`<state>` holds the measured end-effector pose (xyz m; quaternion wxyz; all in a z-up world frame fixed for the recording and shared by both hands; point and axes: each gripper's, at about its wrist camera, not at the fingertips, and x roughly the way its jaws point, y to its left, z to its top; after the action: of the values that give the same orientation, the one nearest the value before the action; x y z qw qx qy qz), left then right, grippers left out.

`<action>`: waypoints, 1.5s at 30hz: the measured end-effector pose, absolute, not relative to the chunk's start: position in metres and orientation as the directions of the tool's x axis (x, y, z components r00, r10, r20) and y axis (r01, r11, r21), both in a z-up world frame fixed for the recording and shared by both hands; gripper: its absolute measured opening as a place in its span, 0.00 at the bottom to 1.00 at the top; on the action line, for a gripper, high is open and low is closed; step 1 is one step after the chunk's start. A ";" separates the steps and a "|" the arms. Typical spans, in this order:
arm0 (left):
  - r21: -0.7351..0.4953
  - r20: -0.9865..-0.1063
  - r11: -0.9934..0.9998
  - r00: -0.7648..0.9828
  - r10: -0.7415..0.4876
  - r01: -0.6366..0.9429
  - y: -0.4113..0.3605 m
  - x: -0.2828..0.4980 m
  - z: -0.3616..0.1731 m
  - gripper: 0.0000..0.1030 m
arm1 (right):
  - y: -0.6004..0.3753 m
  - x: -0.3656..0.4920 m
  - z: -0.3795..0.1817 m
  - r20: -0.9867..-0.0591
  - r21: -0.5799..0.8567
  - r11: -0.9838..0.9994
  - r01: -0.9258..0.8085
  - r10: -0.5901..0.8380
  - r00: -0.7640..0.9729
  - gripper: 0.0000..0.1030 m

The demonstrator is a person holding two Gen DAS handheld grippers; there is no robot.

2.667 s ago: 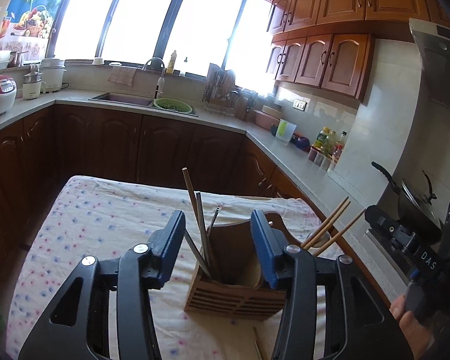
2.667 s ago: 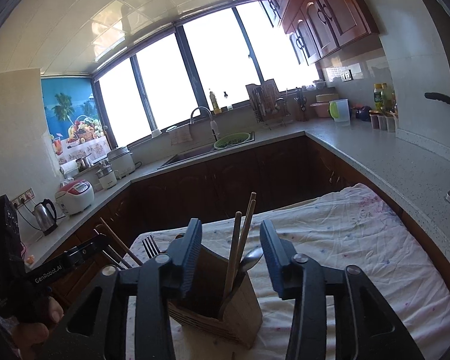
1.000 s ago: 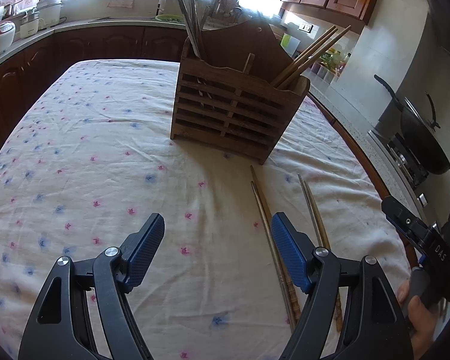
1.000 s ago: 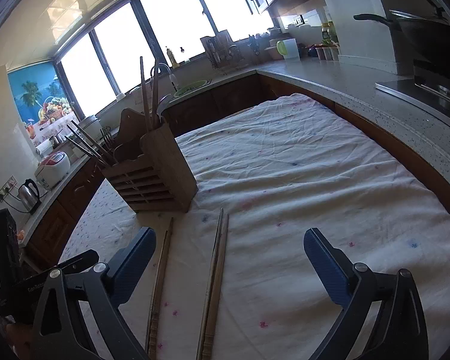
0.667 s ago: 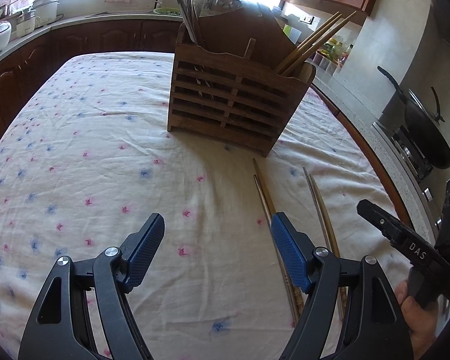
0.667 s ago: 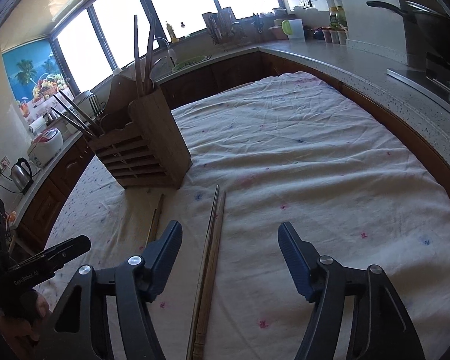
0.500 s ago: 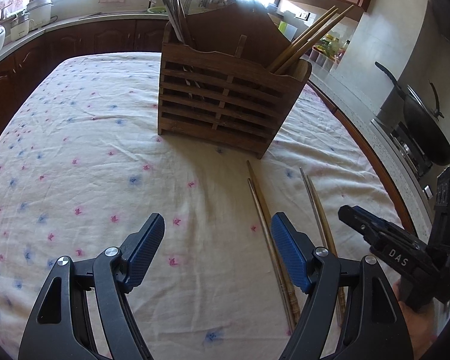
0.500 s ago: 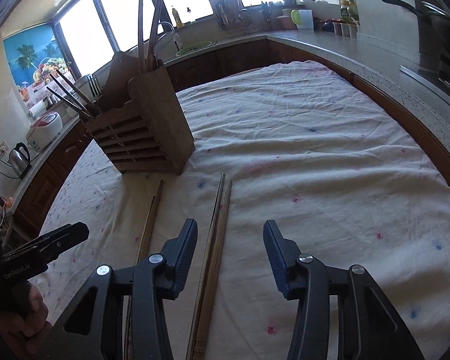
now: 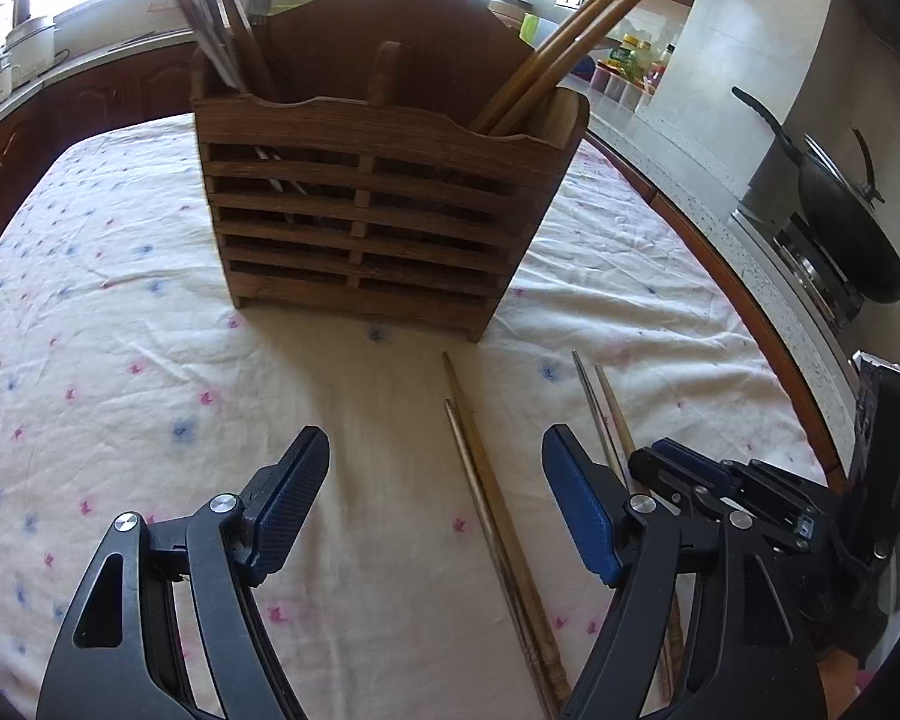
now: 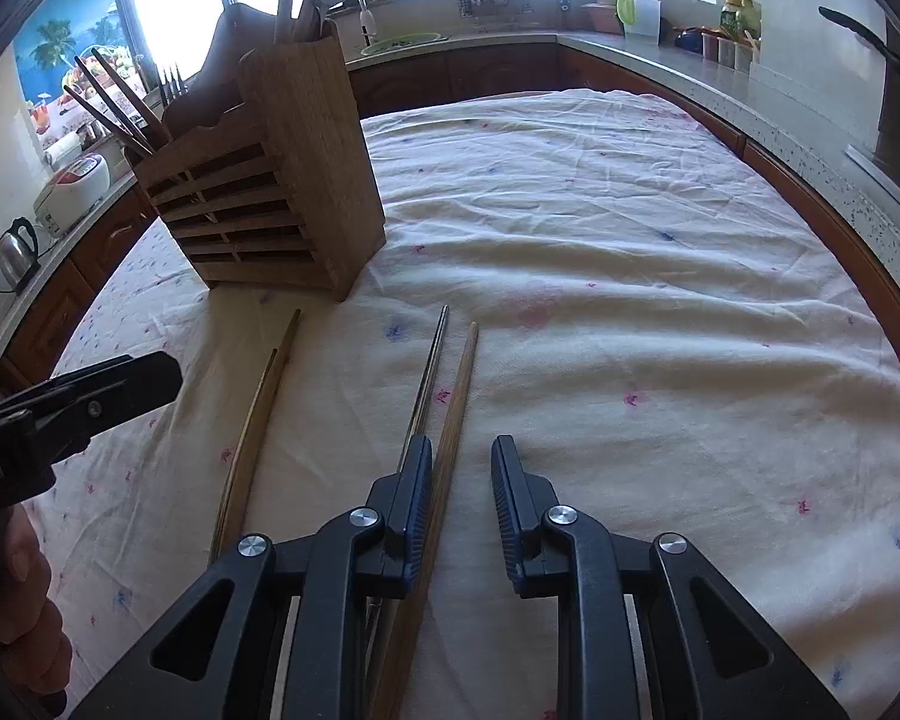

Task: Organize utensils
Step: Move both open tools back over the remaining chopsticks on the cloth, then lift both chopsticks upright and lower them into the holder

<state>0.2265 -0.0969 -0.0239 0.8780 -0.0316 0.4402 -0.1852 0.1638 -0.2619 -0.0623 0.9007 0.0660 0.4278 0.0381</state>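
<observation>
The wooden utensil holder (image 9: 384, 204) stands upright on the cloth-covered desk (image 9: 120, 360) and already carries part of the load: dark chopsticks (image 9: 222, 24) lean out of its left compartment and pale wooden chopsticks (image 9: 576, 36) out of its right, so that share of the sorting looks done. What is left lies loose on the cloth in front of it, two pairs of sticks. The nearer pair (image 9: 492, 516) lies just beside the left gripper's right pad, a metal stick and a wooden one side by side; the other pair (image 10: 444, 408) lies further right, a thin metal stick next to a wooden chopstick, both running under the right gripper (image 10: 462, 504). That gripper's jaws are closing, with the wooden chopstick between them hard against the left pad, while the metal stick seems to lie outside that pad; whether the pads already press on the wood is hard to say from this angle, as a gap shows on the right side. The left gripper (image 9: 432, 504) hangs wide open over bare cloth, holding nothing. By my reckoning, four sticks remain to be lifted and dropped into the matching compartments.
</observation>
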 end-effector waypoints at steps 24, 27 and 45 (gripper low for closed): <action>-0.130 -0.858 0.843 0.368 -0.360 0.523 -0.164 0.246 -0.045 0.12 | -0.311 0.158 -0.063 -0.766 0.227 0.971 0.071 0.133 0.630 0.23; -0.106 -0.863 0.857 0.382 -0.331 0.504 -0.161 0.247 -0.044 0.14 | -0.313 0.159 -0.061 -0.765 0.219 0.973 0.072 0.125 0.632 0.23; -0.175 -0.816 0.866 0.424 -0.394 0.468 -0.141 0.232 -0.029 0.06 | -0.306 0.182 -0.062 -0.772 0.172 0.985 0.031 0.115 0.625 0.06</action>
<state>0.2320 -0.1410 -0.0287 0.8429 0.0393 0.4718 -0.2555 0.1816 -0.3065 -0.0623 0.8975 0.0846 0.4321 0.0233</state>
